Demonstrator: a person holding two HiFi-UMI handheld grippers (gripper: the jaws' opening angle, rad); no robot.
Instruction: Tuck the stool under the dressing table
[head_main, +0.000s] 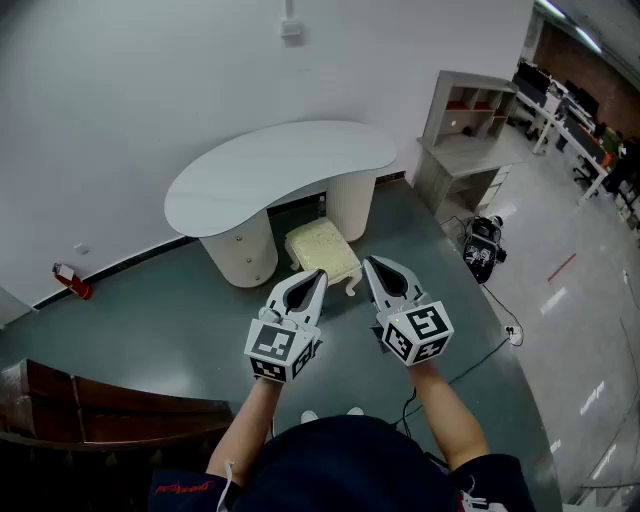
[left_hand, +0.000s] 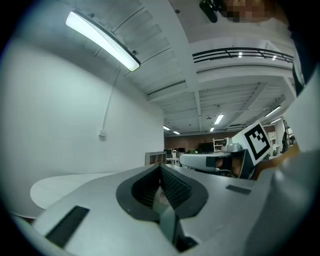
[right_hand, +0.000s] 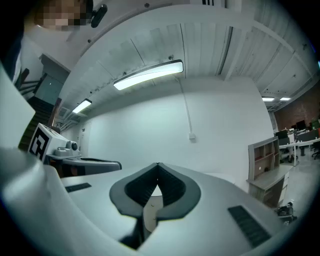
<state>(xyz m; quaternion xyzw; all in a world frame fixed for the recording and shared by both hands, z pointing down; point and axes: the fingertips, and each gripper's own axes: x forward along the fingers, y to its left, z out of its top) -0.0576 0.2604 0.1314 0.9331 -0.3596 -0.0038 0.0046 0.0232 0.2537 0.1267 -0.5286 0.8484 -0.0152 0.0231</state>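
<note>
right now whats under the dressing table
The cream stool stands at the gap between the two ribbed pedestals, mostly out in front. The floor deeper under the tabletop is covered.

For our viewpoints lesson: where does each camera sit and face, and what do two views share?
Head view: on the person's head, facing down at stool, dressing table; forearms, left gripper, right gripper show.
Left gripper view: rides it, along shut jaws towards wall; right gripper shows.
Right gripper view: likewise, jaws shut; left gripper shows.
Shared: shelf unit.

Open-plan office floor, rows of desks (head_main: 560, 95) with monitors, strip ceiling lights (left_hand: 102, 40), polished floor (head_main: 575, 330), brick wall (head_main: 585, 65)
</note>
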